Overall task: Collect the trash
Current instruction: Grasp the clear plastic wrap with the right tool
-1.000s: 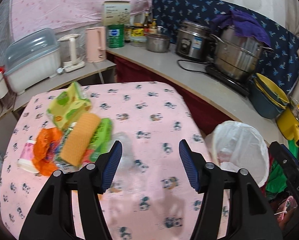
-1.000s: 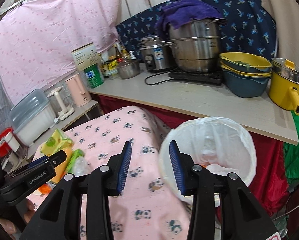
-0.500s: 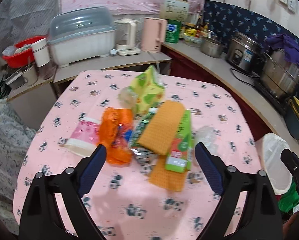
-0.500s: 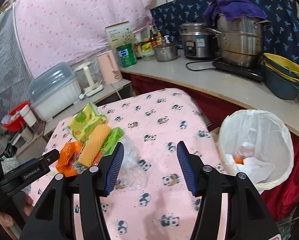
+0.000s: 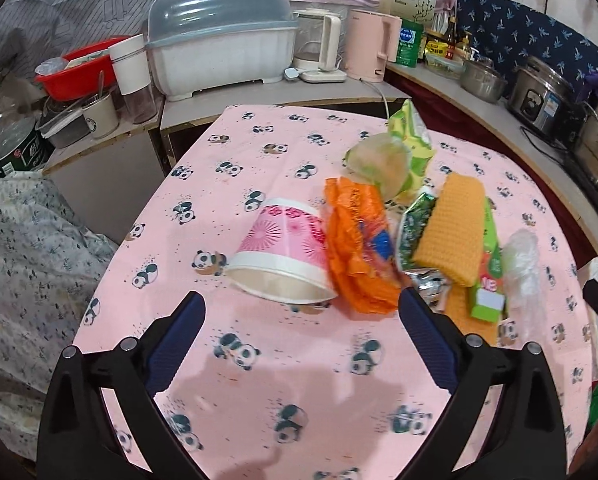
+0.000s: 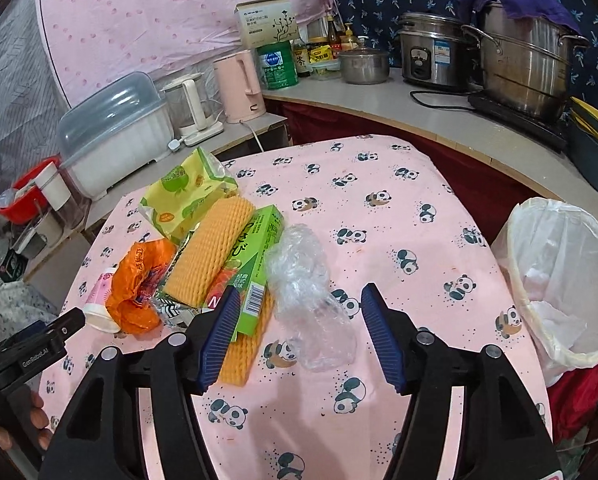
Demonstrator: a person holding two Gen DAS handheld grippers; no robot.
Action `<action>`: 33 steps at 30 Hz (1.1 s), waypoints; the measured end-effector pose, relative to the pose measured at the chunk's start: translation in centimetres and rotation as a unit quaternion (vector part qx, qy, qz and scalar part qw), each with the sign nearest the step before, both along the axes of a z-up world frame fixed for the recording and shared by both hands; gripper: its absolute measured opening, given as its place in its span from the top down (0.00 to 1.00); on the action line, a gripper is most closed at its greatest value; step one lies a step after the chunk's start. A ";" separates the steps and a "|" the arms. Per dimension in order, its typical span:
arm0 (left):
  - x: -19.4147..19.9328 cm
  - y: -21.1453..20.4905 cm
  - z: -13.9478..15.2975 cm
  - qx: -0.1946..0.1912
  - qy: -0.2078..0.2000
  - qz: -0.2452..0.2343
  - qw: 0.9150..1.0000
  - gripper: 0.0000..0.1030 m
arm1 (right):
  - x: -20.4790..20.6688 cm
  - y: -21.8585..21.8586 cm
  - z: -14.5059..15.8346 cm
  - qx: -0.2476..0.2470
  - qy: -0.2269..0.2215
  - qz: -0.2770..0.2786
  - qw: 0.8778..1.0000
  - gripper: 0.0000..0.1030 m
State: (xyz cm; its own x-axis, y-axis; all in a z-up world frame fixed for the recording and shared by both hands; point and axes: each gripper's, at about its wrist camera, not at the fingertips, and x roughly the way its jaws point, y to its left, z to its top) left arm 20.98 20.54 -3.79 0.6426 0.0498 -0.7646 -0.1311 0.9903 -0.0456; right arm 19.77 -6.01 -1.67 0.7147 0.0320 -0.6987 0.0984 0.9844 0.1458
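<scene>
A pile of trash lies on the pink panda tablecloth. It holds a pink paper cup on its side, an orange bag, an orange foam sleeve, a green box, a yellow-green packet and crumpled clear plastic. My left gripper hangs just short of the cup's mouth, its jaws opening wide and holding nothing. My right gripper is also opening. The clear plastic lies between its tips, and the pads do not touch it. A bin with a white liner stands at the table's right edge.
A counter curves behind the table with a rice cooker, a big steel pot and a cord. On the left shelf stand a pink kettle, a covered dish box and a red basin. Patterned bedding lies left.
Both views have swung left from the bin to the trash pile and come lower and closer. Both pairs of jaws have spread wider. Nothing was taken hold of.
</scene>
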 end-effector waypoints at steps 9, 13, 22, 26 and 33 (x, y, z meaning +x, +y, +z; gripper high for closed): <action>1.8 1.4 -3.1 0.038 0.010 -0.059 0.997 0.10 | 2.8 0.4 -2.8 -0.003 0.031 -0.006 1.000 0.40; 2.6 1.3 -3.9 0.036 0.014 -0.074 0.997 0.10 | 4.0 0.4 -3.8 -0.004 0.040 -0.010 0.999 0.38; 4.7 1.2 -5.4 0.036 0.021 -0.066 0.997 0.10 | 6.0 1.2 -4.9 -0.009 0.050 -0.007 0.999 0.36; 4.6 2.0 -5.5 0.020 0.018 -0.068 0.997 0.10 | 6.4 1.3 -5.4 -0.006 0.055 -0.007 0.998 0.36; 3.6 3.8 -5.7 0.005 0.019 -0.055 0.998 0.10 | 6.3 1.3 -5.6 -0.001 0.056 -0.008 0.998 0.36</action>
